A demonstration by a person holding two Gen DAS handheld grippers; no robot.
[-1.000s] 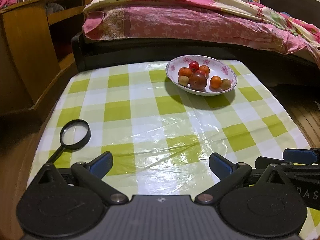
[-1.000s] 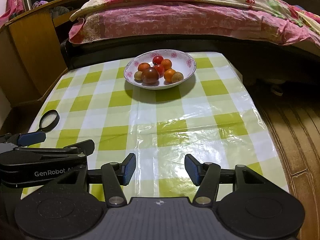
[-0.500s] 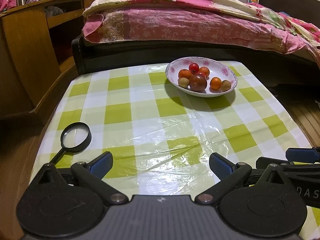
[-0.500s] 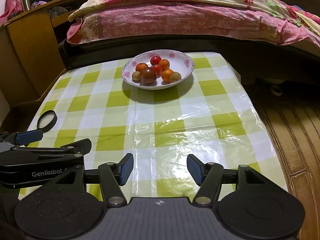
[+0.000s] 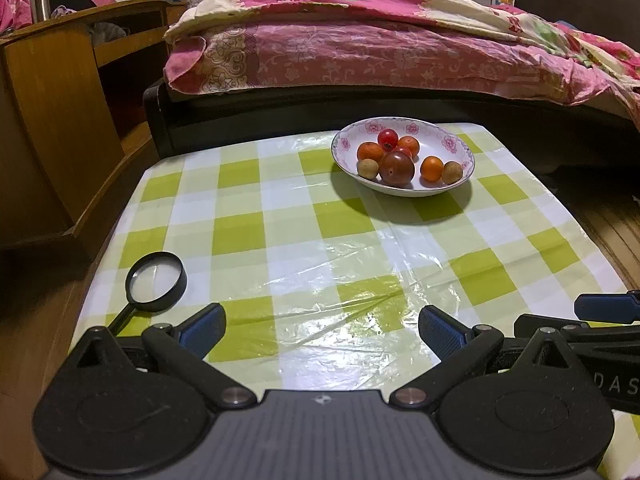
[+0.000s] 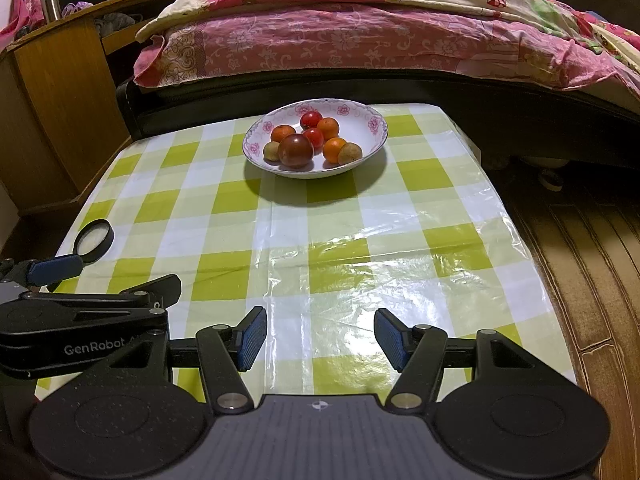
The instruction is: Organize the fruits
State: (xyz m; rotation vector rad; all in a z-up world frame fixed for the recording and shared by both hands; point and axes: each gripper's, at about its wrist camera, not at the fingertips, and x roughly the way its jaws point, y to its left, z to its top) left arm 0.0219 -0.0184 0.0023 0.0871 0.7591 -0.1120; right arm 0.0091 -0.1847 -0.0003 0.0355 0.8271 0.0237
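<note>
Red, orange and tan round fruits (image 5: 396, 167) are sitting in the bowl (image 5: 460, 145) at twelve o'clock, showing no long axis; I'm holding my left gripper (image 5: 320, 330) and right gripper (image 6: 320, 338) open, empty.

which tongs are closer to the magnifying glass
Left. The left tongs sit open with one fingertip just right of the magnifying glass. The right tongs, also open, are farther right, beyond the left ones.
</note>
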